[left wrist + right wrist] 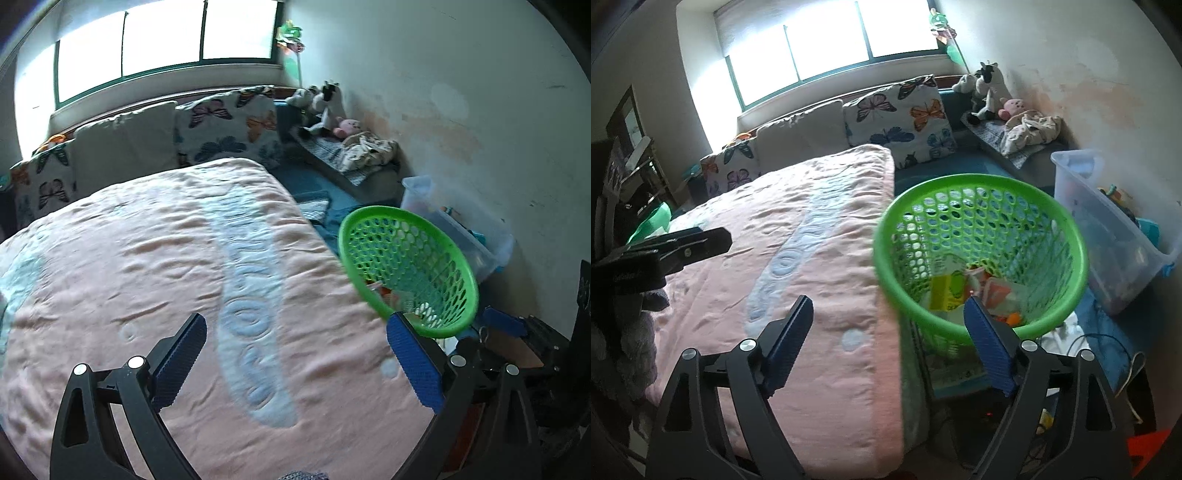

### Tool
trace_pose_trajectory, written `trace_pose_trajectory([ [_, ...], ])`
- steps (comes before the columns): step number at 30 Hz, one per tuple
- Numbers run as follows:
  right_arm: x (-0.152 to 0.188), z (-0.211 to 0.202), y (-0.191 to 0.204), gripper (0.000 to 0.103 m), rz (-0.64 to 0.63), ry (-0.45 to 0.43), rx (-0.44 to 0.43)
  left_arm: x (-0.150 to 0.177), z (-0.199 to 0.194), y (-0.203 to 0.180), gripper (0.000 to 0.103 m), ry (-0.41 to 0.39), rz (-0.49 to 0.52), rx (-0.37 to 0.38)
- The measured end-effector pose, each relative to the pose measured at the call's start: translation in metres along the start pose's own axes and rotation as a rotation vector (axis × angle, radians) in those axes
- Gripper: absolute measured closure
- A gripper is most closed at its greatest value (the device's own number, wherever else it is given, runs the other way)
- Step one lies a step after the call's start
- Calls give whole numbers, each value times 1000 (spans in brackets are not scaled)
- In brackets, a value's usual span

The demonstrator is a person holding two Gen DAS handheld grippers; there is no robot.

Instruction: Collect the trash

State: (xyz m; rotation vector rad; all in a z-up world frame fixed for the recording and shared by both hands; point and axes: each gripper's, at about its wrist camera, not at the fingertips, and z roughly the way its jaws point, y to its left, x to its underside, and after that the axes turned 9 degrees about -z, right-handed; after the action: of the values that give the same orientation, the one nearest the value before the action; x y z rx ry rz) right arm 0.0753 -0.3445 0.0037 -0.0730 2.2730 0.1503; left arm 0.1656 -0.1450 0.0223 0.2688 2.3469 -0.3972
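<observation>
My right gripper (886, 325) is spread wide with nothing between its blue pads (988, 349), and my left gripper (295, 354) is just as wide and just as bare above the pink blanket (147, 258). Just beyond my right fingers, off the bed's edge, stands the green mesh basket (1067, 240), and the trash (960, 291) lies at its bottom: a yellow-green carton, some red-and-white wrappers, an orange scrap. I judge it all light, thin and crushable, the wrappers probably slick, so I would pinch a carton across its flat faces and take a wrapper by a crumpled fold. The basket itself looks stiff enough to lift by its rim. I see no loose litter on the blanket. Farther off sit a clear plastic bin (1115, 236), butterfly pillows (897, 118) and stuffed toys (986, 92) beneath the window (827, 48).
</observation>
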Motion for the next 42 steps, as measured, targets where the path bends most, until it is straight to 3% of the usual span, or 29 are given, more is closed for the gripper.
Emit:
trace_pose_trajectory([
  [11, -5, -6, 38, 6, -47, -4, -4, 28, -44, 48, 7, -62, -94, -108],
  [24, -6, -5, 74, 4, -74, 1, -44, 54, -85, 98, 7, -120, -196, -231],
  [42, -5, -9, 91, 5, -102, 5, -62, 69, -94, 101, 7, -120, -211, -292],
])
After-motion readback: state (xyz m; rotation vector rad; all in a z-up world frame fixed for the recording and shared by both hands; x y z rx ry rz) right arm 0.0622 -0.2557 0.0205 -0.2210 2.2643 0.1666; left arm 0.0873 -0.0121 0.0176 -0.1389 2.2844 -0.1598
